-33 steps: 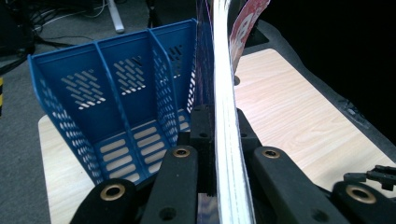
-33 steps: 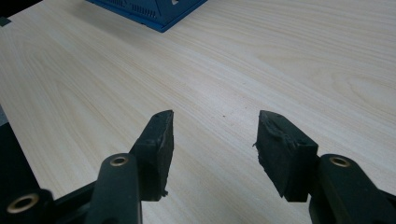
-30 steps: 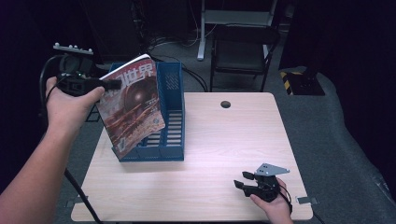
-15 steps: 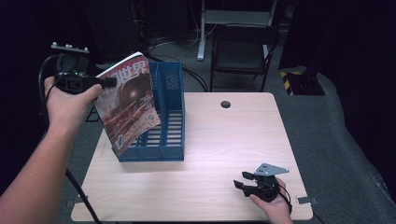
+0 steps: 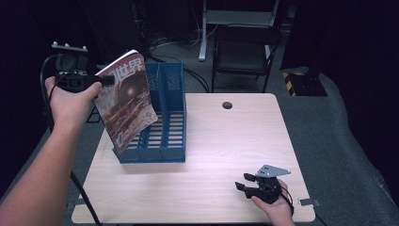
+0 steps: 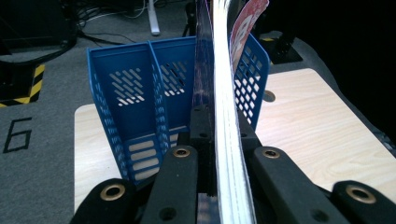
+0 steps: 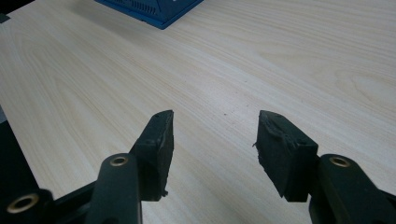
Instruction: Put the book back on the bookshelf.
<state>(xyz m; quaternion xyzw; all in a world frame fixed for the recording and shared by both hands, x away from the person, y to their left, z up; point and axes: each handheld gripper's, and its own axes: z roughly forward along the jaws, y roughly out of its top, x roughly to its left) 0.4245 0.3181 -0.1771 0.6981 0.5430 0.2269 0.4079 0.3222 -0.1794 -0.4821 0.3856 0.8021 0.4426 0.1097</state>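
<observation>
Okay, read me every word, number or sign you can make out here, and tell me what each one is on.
"世界": large white characters at the top of the magazine cover, which the left gripper holds.
"6": painted in black on the grey floor, left gripper view.
Yellow and black hazard stripes: a marking, no words, on a block on the floor.
Small print lower on the magazine cover: too blurred to read.
</observation>
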